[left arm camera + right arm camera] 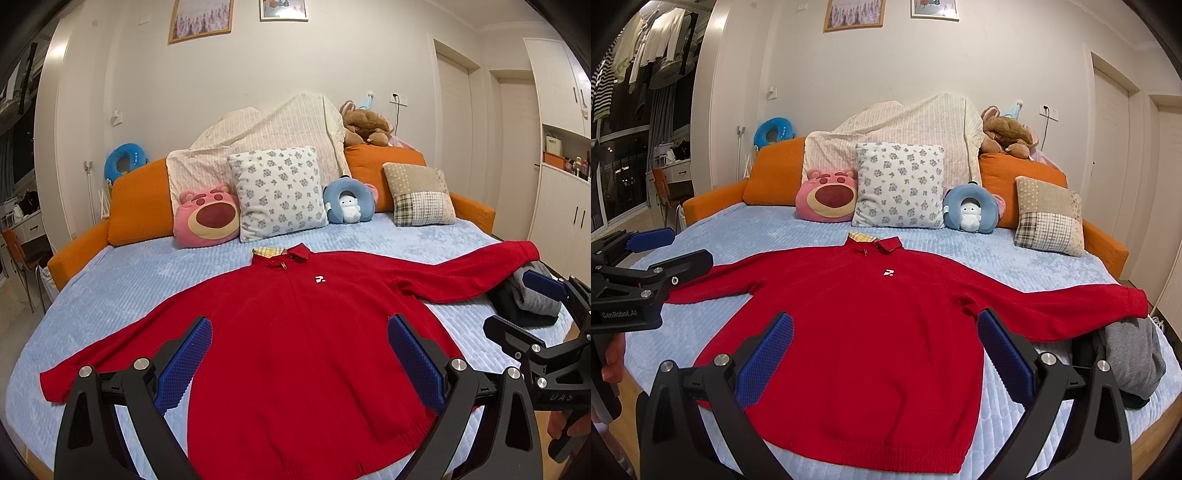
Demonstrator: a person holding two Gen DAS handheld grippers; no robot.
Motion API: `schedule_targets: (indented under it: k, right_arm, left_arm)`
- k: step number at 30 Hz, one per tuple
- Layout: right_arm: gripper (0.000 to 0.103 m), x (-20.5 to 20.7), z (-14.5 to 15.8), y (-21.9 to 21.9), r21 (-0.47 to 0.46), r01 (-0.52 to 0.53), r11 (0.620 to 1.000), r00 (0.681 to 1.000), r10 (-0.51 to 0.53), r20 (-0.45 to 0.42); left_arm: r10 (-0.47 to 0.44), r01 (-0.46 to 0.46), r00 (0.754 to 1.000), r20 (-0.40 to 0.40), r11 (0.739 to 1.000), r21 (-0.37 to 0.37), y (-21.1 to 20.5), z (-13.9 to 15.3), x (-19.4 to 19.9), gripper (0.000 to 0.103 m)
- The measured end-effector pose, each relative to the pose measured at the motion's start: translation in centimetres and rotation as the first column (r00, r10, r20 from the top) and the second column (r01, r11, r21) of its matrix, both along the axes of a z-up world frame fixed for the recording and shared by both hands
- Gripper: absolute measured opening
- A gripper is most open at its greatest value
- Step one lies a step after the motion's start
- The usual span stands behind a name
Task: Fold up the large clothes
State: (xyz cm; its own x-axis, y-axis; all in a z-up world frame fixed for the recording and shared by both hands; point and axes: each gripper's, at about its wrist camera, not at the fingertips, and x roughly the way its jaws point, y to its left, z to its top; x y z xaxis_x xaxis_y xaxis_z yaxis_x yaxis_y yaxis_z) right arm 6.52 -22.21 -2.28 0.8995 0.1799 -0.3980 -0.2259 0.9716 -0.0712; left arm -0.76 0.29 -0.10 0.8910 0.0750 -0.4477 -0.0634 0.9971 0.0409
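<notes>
Red zip jacket point(295, 332) lies flat, front up, on the bed point(110, 288), which has a pale blue quilted cover. Collar toward the cushions, hem toward the near edge, both sleeves stretched out to the sides. Zip closed; small white logo point(888, 273) on chest; yellow check lining shows inside the collar.

Left tool point(300, 354): jaws spread wide, blue pads point(181, 365) facing in, nothing between them. It hangs above the jacket's lower body; contact w/ fabric not evident. Seen from the right wrist view it sits at the bed's left side, near the left sleeve, gripped by a hand at bottom left.

Right tool point(885, 350): jaws likewise spread wide, empty, above the jacket's mid/lower body. In the left wrist view it appears at far right, beside the right sleeve end, a hand point(565, 424) partly visible under it.

Other items: grey and dark garments point(1130, 358) heaped at the bed's right edge, right cuff lying over them. At the back, against the orange bolster point(140, 206): pink bear cushion point(207, 218), floral pillow point(279, 192), blue neck pillow point(349, 203) w/ small white toy, patchwork cushion point(419, 194). Cream blanket point(266, 129) draped behind; brown plush point(365, 127) on top of the bolster, right of blanket. Two framed pictures point(201, 16) on the wall.
</notes>
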Motion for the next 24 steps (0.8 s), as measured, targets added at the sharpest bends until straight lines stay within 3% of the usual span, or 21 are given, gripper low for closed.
schedule_targets:
  k: [10, 24]
  right_arm:
    - [0.098, 0.3, -0.3, -0.3, 0.003, -0.001, 1.0, 1.0, 0.001, -0.006]
    - [0.098, 2.7, -1.2, -4.9, 0.016, 0.121, 0.992, 0.992, -0.121, -0.029]
  left_arm:
    - [-0.01, 0.01, 1.0, -0.011, 1.0, -0.002, 0.2, -0.4, 0.2, 0.097]
    - [-0.058, 0.057, 0.996, -0.071, 0.998, -0.015, -1.3, -1.5, 4.8, 0.097]
